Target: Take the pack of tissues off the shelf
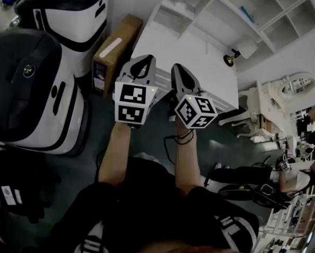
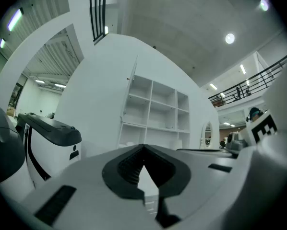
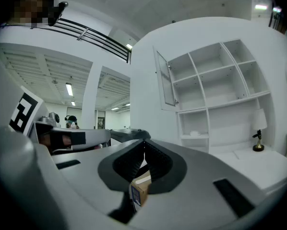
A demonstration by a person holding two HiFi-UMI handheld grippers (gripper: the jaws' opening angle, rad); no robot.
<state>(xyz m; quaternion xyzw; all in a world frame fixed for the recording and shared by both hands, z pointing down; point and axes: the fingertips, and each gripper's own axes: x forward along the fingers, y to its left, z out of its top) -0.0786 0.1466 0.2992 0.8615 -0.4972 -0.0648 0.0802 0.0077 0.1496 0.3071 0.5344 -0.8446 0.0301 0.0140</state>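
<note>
Left gripper (image 1: 144, 58): jaws closed tip to tip, with nothing between them (image 2: 143, 146).
Right gripper (image 1: 177, 67): jaws also closed at the tips and empty (image 3: 144, 142). Only the box shows through the gap below them.
Pose: the 2 grippers are side by side, near each other but apart. Both point at the shelf, and neither touches it.
Shelf (image 3: 220, 75): a white unit with open compartments, standing on the far side beyond both grippers. A narrow door stands open at its left edge.
Tissue pack (image 3: 195, 133): a small white item lies in the low left compartment, well apart from both grippers. It is too small to make out more.
Table (image 1: 189, 57): a white top at the foot of the shelf, between the shelf and the grippers.
Lamp (image 3: 257, 143): small, upright on the table at the right.
Box (image 1: 115, 49): brown cardboard, leaning at the left side of the table.
Machines (image 1: 31, 88): 2 white and black bodies on the left, 1 near and 1 farther.
</note>
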